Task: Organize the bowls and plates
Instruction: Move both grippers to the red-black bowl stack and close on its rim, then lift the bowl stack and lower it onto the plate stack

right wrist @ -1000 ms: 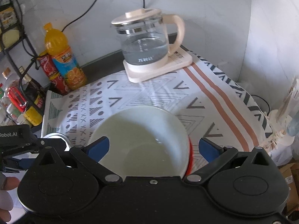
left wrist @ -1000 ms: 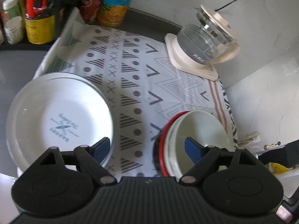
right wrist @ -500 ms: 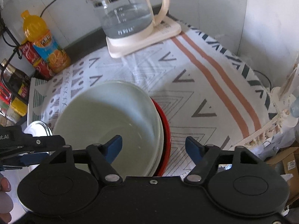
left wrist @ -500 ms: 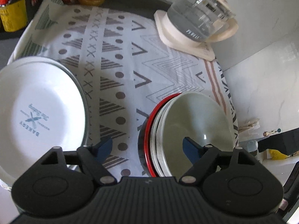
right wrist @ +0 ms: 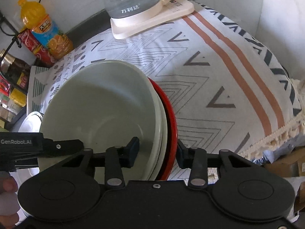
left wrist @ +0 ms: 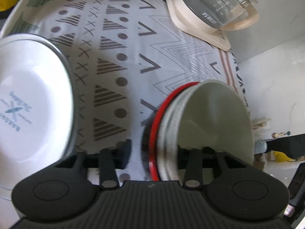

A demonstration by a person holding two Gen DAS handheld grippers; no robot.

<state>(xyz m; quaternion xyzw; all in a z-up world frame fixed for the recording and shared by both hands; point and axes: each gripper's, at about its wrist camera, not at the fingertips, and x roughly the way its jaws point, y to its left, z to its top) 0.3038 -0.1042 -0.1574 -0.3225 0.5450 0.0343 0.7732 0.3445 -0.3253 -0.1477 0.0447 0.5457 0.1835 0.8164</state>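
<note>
A stack of bowls sits on the patterned cloth: a pale green bowl on top, white ones under it, a red-rimmed one at the bottom. My left gripper straddles the stack's left rim. One finger is inside the top bowl and the other outside, with a strip of cloth showing between it and the bowl. My right gripper is shut on the right rim, one finger inside and one against the red bowl. A white plate with blue print lies to the left.
A glass kettle on a cream base stands at the back. An orange drink bottle, a red can and jars line the back left. The cloth's fringed edge hangs at the right. A hand holds the left gripper.
Both grippers have moved down and forward onto the bowl stack. The right jaws have closed onto its right rim. The left jaws have narrowed around its left rim.
</note>
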